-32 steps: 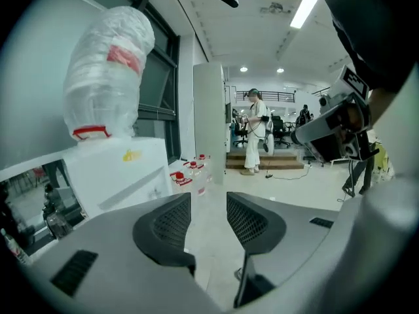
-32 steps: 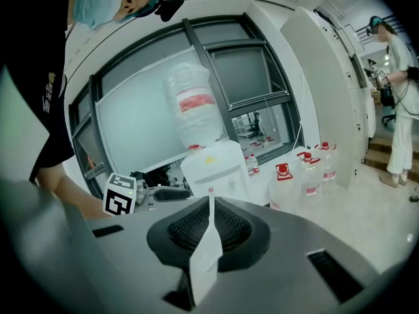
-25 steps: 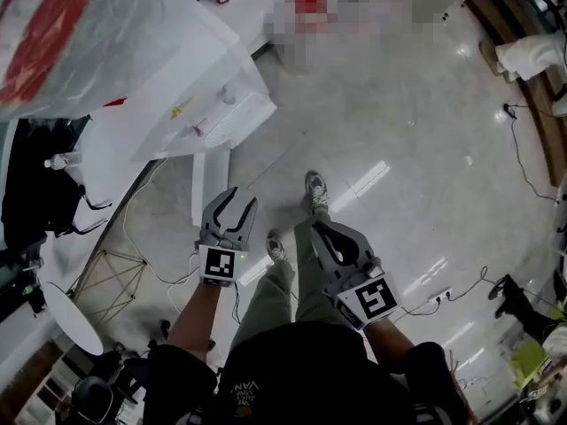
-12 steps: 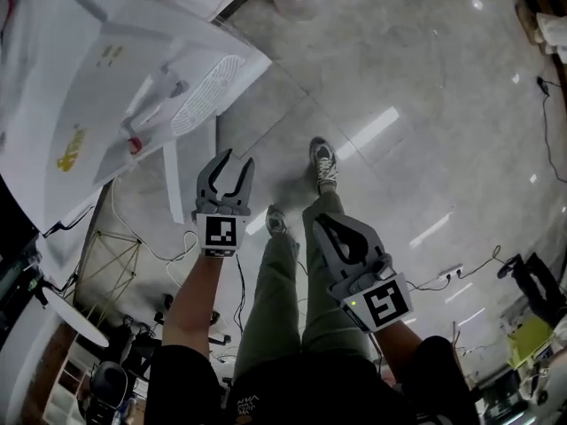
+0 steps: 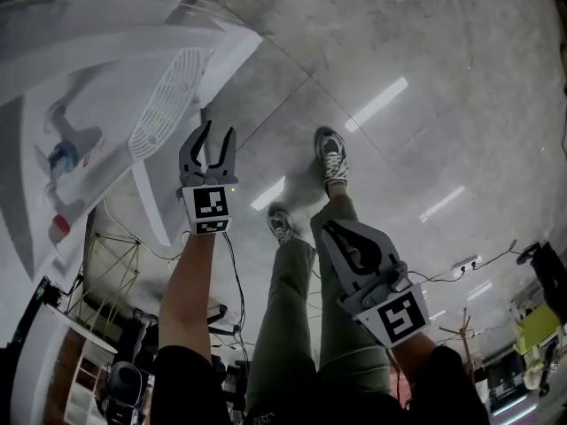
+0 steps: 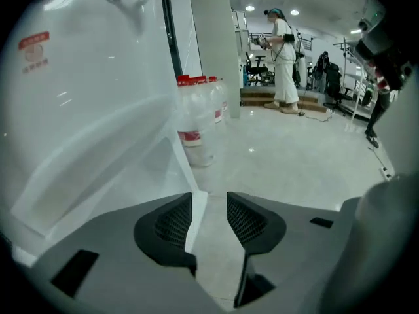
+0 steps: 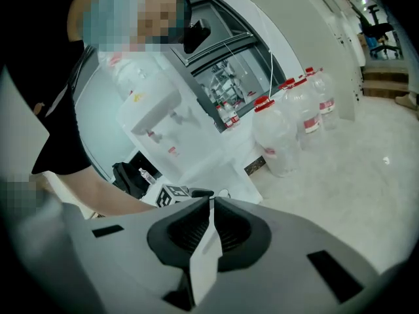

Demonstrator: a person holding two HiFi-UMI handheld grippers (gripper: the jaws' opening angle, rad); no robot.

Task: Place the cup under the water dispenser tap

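A polished grey tiled floor (image 5: 425, 104) spreads under us, crossed by reflections of the ceiling lights, and the white water dispenser (image 5: 106, 78) leans into the upper left of the head view. Its slotted drip grille (image 5: 165, 104) faces us, and its blue tap (image 5: 62, 156) and red tap (image 5: 58, 227) sit further left, blurred. We hold the left gripper (image 5: 219, 135) raised just beside the grille. Its fingers (image 6: 171, 222) are released, with only floor and the dispenser's white edge seen through the gap. The right gripper (image 5: 332, 233) hangs lower, over our green trouser legs (image 5: 288, 326), well apart from the dispenser. Its fingers (image 7: 190, 231) are clenched, meeting at the tips. A thin white sliver shows in the slit between them, and we cannot tell what it is. We cannot make out the cup in any view. In the right gripper view, large water bottles (image 7: 278, 139) with red caps stand on the floor beside the dispenser. In the left gripper view, a person in white (image 6: 285, 61) stands far across the room.
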